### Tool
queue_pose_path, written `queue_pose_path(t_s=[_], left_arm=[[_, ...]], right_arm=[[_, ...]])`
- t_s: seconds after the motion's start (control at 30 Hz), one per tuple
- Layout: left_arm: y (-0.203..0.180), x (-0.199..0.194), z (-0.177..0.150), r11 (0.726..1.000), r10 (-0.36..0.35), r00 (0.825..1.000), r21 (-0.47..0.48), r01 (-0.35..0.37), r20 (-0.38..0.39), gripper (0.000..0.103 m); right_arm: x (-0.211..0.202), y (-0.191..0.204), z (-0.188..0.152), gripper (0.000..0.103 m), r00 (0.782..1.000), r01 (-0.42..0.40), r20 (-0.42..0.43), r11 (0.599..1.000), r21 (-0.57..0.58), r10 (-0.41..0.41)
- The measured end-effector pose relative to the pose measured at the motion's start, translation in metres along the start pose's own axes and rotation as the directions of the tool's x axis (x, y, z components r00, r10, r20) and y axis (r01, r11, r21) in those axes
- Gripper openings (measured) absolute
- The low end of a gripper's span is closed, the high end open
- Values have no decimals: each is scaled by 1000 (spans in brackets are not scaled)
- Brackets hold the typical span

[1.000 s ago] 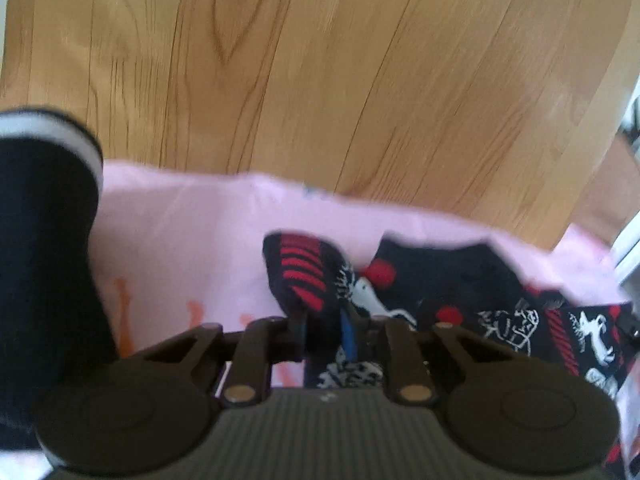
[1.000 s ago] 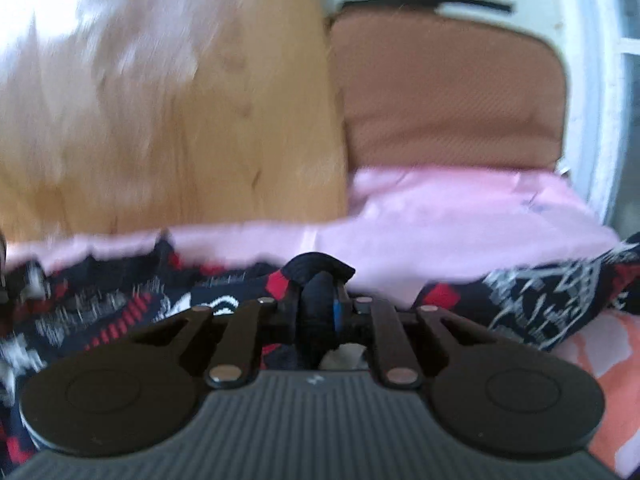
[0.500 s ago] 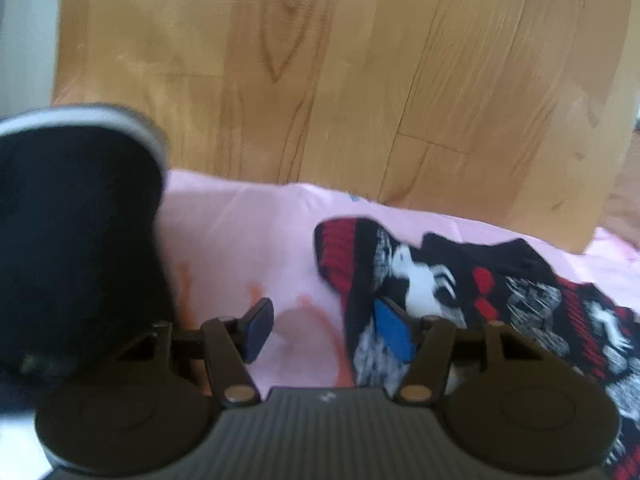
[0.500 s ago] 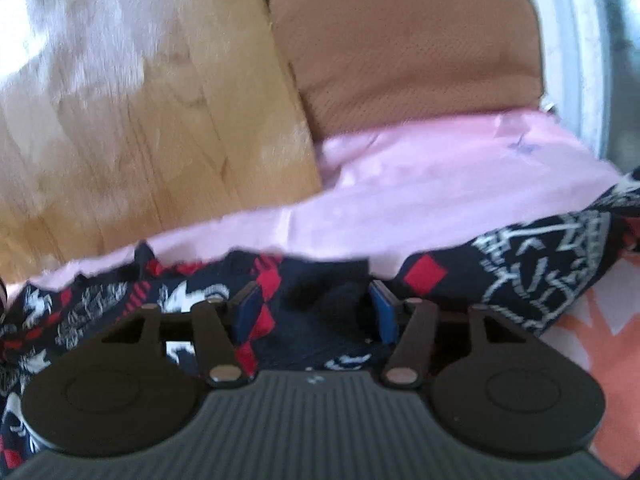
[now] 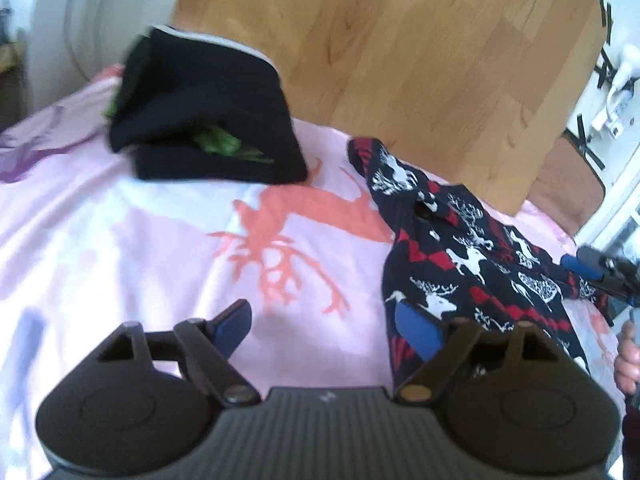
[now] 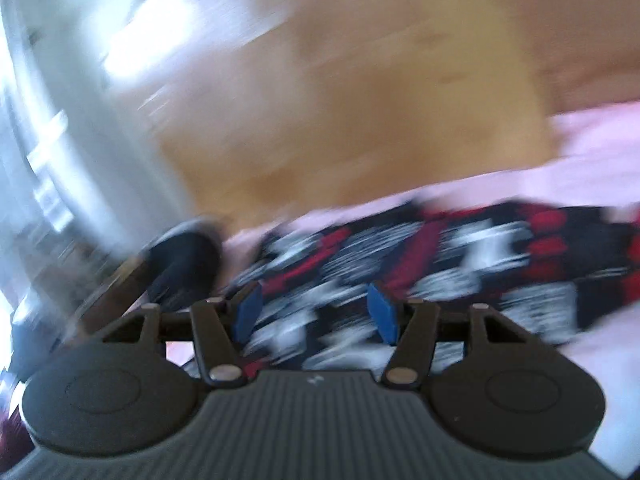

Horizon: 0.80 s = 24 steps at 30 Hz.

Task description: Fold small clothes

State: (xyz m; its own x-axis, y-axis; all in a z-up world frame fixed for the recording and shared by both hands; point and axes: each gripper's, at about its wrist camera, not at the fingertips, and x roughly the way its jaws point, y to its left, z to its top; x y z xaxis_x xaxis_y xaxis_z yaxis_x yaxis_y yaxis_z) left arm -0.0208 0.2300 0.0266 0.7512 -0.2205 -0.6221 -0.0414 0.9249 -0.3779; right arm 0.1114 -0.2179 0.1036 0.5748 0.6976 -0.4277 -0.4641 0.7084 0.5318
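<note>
Left tongs (image 5: 326,330) are gaping wide, gripping nothing; right tongs (image 6: 314,314) are spread apart too, blurred, nothing pinched between them.

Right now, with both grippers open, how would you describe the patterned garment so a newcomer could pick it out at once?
Start at the pink bedsheet with orange deer prints in front of the wooden headboard. On its right side lies a crumpled navy knit garment with red diamonds and white reindeer. The only other clothing, a folded plain dark pile with a green item tucked in, sits far left and has no pattern.
</note>
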Motion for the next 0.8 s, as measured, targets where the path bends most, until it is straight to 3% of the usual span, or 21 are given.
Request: queue_pose_path(t_s=[0.1,0.17,0.27,0.3,0.37,0.4,0.47,0.53,0.6,0.63,0.67,0.7,0.8], left_arm=[[11,-22,-6,999,19,999,-47,-16,50,82],[16,-35,-9,997,31,997,-72,-26,76,82],[23,-49,-16,996,31,994,-84,-22,104,82],[25,-53,-18,996,29,993,-87,-19,110,82],[29,-60,-22,995,21,993,-99,-9,120,82],[30,-63,-25,995,18,992,-103,-5,125,82],[32,-65,-28,994,-2,991,-110,17,134,82],[32,-61,-29,992,-38,991,-118,54,130,83],[27,-49,-25,989,-80,992,-114,92,102,83],[21,-44,-25,989,-94,991,-105,103,91,83],[14,-39,-22,989,-114,990,-87,121,81,83],[6,-32,-20,988,-138,988,-66,143,71,84],[-14,-14,-15,980,-196,980,-36,197,29,86]], right_arm=[[27,69,-14,63,980,-156,-143,977,-143,135],[45,118,-32,65,949,-257,-248,935,-244,196],[71,178,-75,63,892,-358,-406,861,-361,201],[79,187,-85,62,888,-349,-431,843,-409,159],[98,196,-107,17,894,-291,-446,810,-508,41],[105,191,-107,16,888,-278,-459,827,-489,26],[104,159,-78,16,894,-265,-426,931,-249,140],[86,112,-44,15,933,-251,-254,967,52,256],[73,69,-28,21,980,-149,-102,967,205,172],[68,52,-25,42,995,-48,-74,973,227,66],[67,42,-24,58,996,27,-90,972,235,-6],[63,33,-27,58,994,60,-103,964,258,-34],[42,23,-42,58,996,28,-90,955,297,-1]])
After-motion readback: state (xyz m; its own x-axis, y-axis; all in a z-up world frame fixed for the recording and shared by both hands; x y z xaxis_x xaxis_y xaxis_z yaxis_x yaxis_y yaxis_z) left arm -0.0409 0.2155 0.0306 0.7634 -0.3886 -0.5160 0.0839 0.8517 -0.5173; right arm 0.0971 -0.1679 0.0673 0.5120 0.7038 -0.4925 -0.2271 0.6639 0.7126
